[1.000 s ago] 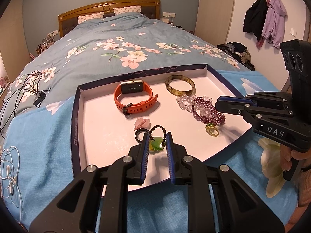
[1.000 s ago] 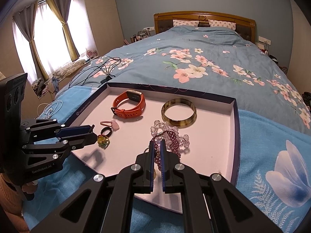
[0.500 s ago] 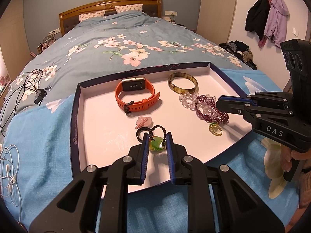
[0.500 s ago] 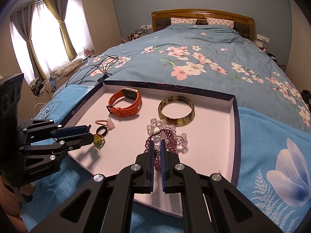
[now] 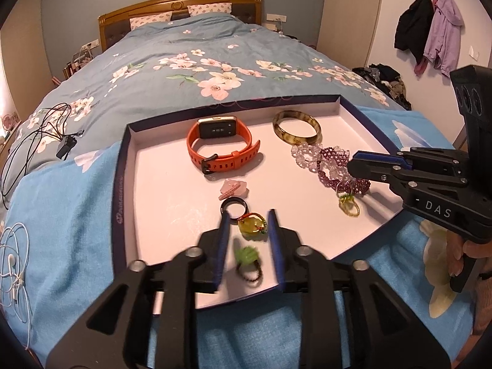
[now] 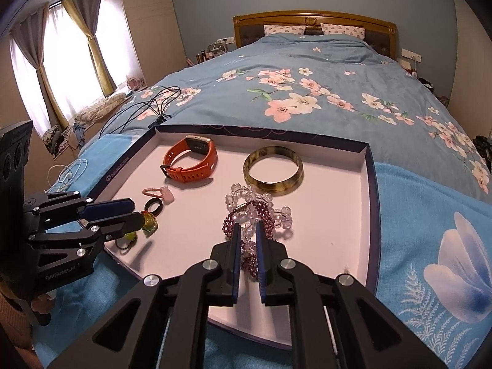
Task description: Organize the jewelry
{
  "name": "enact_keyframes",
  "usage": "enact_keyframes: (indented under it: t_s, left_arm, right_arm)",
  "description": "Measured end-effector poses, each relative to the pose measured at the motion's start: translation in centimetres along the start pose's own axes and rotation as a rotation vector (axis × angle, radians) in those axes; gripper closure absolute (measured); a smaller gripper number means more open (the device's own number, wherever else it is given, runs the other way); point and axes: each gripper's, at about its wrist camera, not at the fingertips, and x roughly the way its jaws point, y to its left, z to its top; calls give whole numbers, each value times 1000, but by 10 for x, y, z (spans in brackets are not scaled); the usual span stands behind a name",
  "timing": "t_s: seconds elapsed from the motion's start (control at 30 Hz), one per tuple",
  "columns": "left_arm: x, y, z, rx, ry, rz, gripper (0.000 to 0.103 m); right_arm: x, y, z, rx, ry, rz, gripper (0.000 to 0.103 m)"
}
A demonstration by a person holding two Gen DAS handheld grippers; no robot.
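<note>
Left gripper [image 5: 248,240] fingers opening, green-charm ring [image 5: 247,262] loose between; right gripper [image 6: 246,246] fingers opening around purple bead bracelet [image 6: 246,256].

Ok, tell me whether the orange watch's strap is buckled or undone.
Buckled. The orange watch lies in the tray as a closed loop, the strap tail passed through its dark buckle.
</note>
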Motion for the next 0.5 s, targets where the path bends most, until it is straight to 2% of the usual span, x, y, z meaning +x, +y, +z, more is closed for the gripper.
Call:
enact_keyframes:
  t_s: [0.03,0.07,0.1,0.13,0.17,0.2,0.27,0.33,0.37,0.4,0.47,0.5]
  left_arm:
    - [-3,1,0,-4,-9,2,66]
    - [-6,1,-1,-9,-15,1,62]
    - [-11,2,-1,-17,-26,-1,58]
    - [-16,4,-2,-26,-39,3,50]
    - [-22,5,-3,-33,-55,13,40]
    - [-27,6,-4,-37,-68,22,36]
    - [-43,7,-8,-41,-113,45,15]
    - [-60,7,-15,-46,-168,80,8]
    - [-67,8,-18,-51,-189,91,6]
    - [-75,9,-19,-59,-206,98,6]
    - [-91,10,-26,-84,-252,101,6]
    - [-99,11,-30,-92,-278,110,6]
  right_arm:
    - [-3,0,-1,2,-6,1,92]
    - [-6,0,-1,4,-11,1,87]
    - [-10,1,-2,7,-20,0,77]
    - [-13,1,-2,9,-30,0,72]
    - [-20,3,-3,12,-50,-3,61]
    - [-25,4,-4,15,-66,-7,47]
    - [-38,7,-8,15,-106,-17,31]
    - [-51,11,-14,17,-138,-21,27]
    - [-54,13,-16,15,-146,-23,22]
    - [-59,15,-19,15,-158,-31,14]
    - [-70,20,-28,14,-197,-59,7]
    - [-78,23,-34,9,-228,-79,7]
